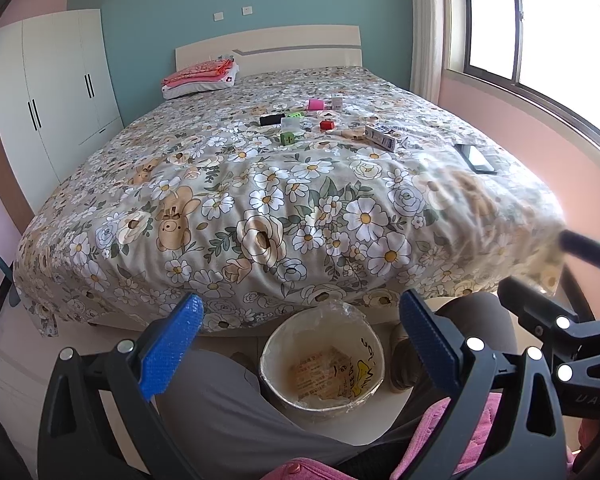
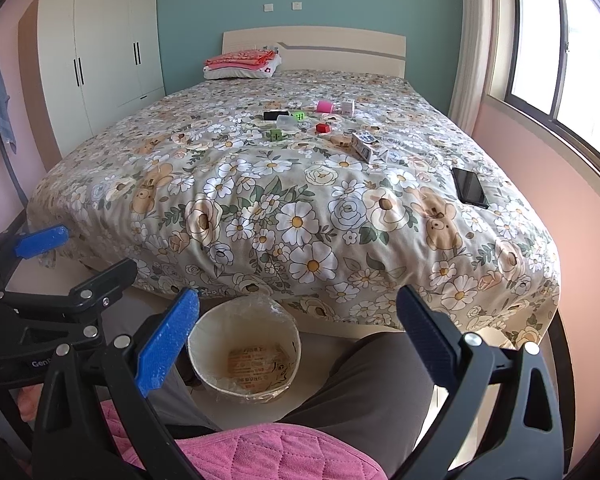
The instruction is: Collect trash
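Observation:
Small trash items lie mid-bed on the floral bedspread (image 1: 260,200): a pink roll (image 1: 315,104), a red cube (image 1: 327,124), green cubes (image 1: 288,138), a black box (image 1: 272,120), a clear lidded box (image 1: 290,124) and a white carton (image 1: 382,137). They also show in the right wrist view, with the carton (image 2: 365,145) and red cube (image 2: 323,127). A lined round bin (image 1: 322,364) stands on the floor between my knees; it also shows in the right wrist view (image 2: 245,354). My left gripper (image 1: 300,344) and right gripper (image 2: 298,340) are open, empty, above the bin.
A black phone (image 2: 469,185) lies near the bed's right edge. Folded pink clothes on a pillow (image 1: 200,78) sit by the headboard. A white wardrobe (image 1: 56,92) stands left, a window (image 1: 540,32) right. My legs flank the bin.

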